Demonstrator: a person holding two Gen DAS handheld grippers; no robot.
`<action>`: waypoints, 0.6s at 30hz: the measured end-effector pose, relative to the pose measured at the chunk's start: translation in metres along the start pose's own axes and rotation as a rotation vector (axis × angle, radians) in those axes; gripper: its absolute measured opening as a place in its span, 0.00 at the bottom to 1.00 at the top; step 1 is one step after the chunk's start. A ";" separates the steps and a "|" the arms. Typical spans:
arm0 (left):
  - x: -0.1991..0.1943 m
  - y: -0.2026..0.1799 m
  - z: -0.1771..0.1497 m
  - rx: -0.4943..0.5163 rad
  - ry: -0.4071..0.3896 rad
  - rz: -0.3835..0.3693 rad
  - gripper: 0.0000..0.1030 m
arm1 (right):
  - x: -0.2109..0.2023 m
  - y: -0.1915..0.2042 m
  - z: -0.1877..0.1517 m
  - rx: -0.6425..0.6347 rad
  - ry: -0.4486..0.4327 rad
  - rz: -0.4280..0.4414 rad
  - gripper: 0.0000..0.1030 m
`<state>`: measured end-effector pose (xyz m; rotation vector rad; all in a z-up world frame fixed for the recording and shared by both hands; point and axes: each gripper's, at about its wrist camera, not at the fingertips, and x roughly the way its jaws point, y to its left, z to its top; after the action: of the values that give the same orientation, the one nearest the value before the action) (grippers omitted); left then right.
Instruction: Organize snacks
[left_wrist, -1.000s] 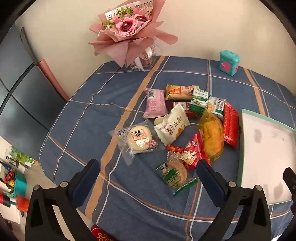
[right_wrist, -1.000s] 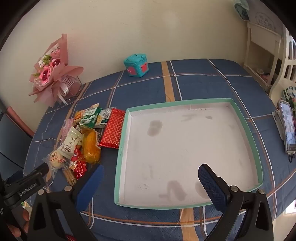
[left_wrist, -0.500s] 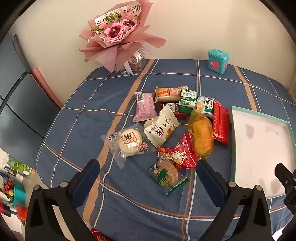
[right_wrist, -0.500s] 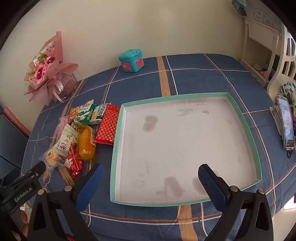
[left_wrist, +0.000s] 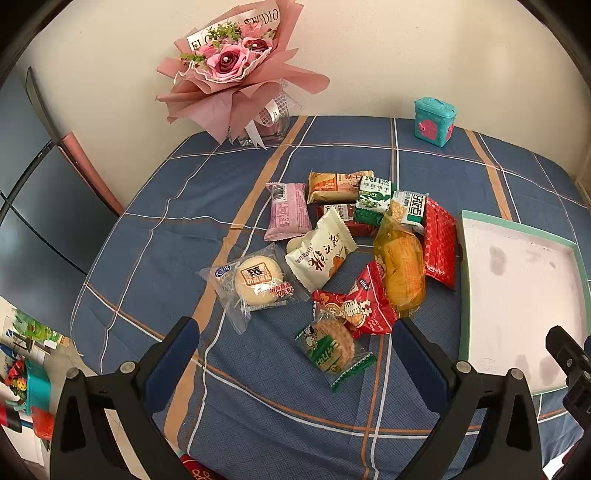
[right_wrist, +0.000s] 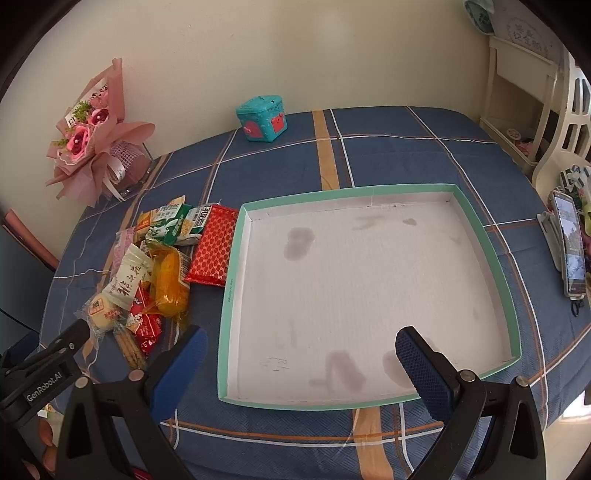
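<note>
**Snacks to be gathered into the tray**

Both sets of jaws are held open and empty. The round rice cracker in clear green-printed wrapper (left_wrist: 334, 349) lies just ahead, between the left gripper (left_wrist: 295, 345) jaws; it is best pinched by the wrapper edge, then carried to the white, teal-rimmed cardboard tray (right_wrist: 480, 236) beneath the right gripper (right_wrist: 301, 354).

A loose heap of wrapped snacks (left_wrist: 347, 251) lies on the tablecloth, just beside the shallow, green-rimmed white tray (right_wrist: 515, 314).

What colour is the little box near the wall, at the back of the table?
The little box is teal with pink-red trim, clearest in the right wrist view.
</note>
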<state>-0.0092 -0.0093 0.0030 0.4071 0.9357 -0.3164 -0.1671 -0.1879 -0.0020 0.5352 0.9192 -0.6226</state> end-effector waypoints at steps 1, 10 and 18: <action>0.000 0.000 0.000 0.000 0.000 0.000 1.00 | 0.000 0.000 0.000 0.000 0.001 -0.001 1.00; 0.000 0.000 0.000 -0.001 0.000 0.001 1.00 | 0.000 0.000 0.000 -0.001 0.001 -0.002 1.00; 0.000 -0.001 0.000 -0.001 0.000 0.002 1.00 | 0.000 0.000 0.000 0.001 0.000 -0.005 1.00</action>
<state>-0.0097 -0.0099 0.0030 0.4073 0.9352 -0.3140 -0.1672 -0.1878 -0.0017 0.5340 0.9207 -0.6278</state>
